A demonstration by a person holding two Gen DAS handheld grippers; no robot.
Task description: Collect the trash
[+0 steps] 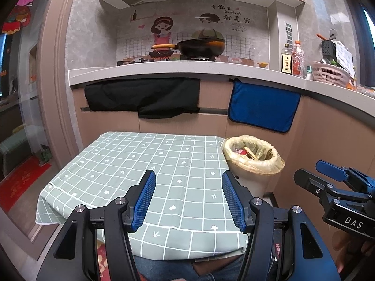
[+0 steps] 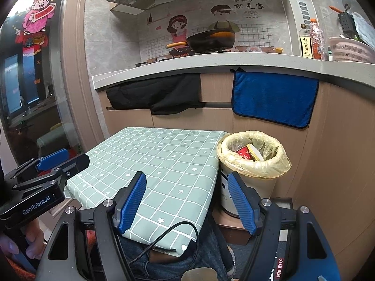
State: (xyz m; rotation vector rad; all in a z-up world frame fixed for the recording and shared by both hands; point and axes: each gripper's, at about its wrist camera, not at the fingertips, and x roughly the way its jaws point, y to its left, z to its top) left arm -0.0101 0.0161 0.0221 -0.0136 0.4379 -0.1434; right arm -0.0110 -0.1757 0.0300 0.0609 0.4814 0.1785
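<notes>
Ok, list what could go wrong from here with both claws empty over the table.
1. The black cable loops over the tablecloth's near edge below the open right claw; it might snag and drag the cloth.
2. The lined trash bin stands tight against the table corner, already holding a red cup; a careless swing could knock it.
3. The open left claw hangs above loose, wrinkled cloth it could catch.

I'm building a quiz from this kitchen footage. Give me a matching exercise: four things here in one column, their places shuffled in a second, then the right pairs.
Things:
1. frying pan
2. blue towel
3. trash bin
4. red cup

Places:
A. inside the bin's yellow liner
B. on the stove
C. on the floor, right of the checked table
D. hanging from the counter edge

Pairs: 1-B, 2-D, 3-C, 4-A
</notes>
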